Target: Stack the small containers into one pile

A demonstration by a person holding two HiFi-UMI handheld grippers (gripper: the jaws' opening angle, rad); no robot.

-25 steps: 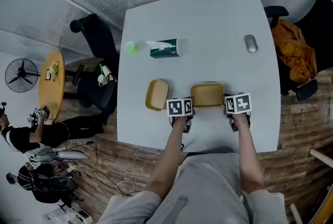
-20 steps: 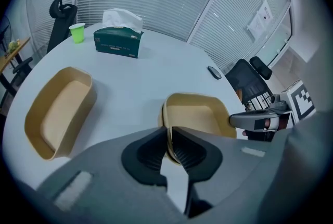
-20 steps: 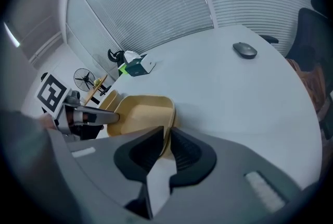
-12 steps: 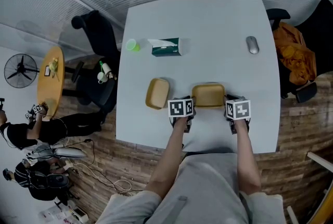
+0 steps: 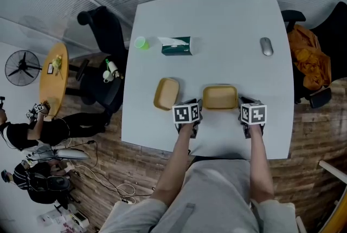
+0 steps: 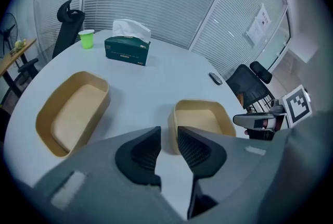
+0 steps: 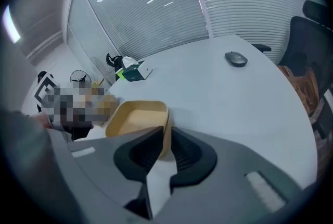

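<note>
Right container [image 5: 219, 97] is seen in the head view on the table [image 5: 217, 26], flanked by the left gripper [image 5: 196, 109] and right gripper [image 5: 245, 108]. Left container [image 5: 166, 94] lies apart, to its left.

In the left gripper view, the jaws have just been opened; the right container's near-left corner shows in their narrow gap, unpressed.

In the right gripper view, the jaws are closed on its right wall.

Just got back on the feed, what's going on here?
A person works two hand-held grippers at the white table. The right tongs pinch the right wall of a tan rectangular plastic container. The left tongs have just been opening; its left corner sits at their gap, unpinched. The second tan container lies apart to the left, so nothing is stacked yet.
</note>
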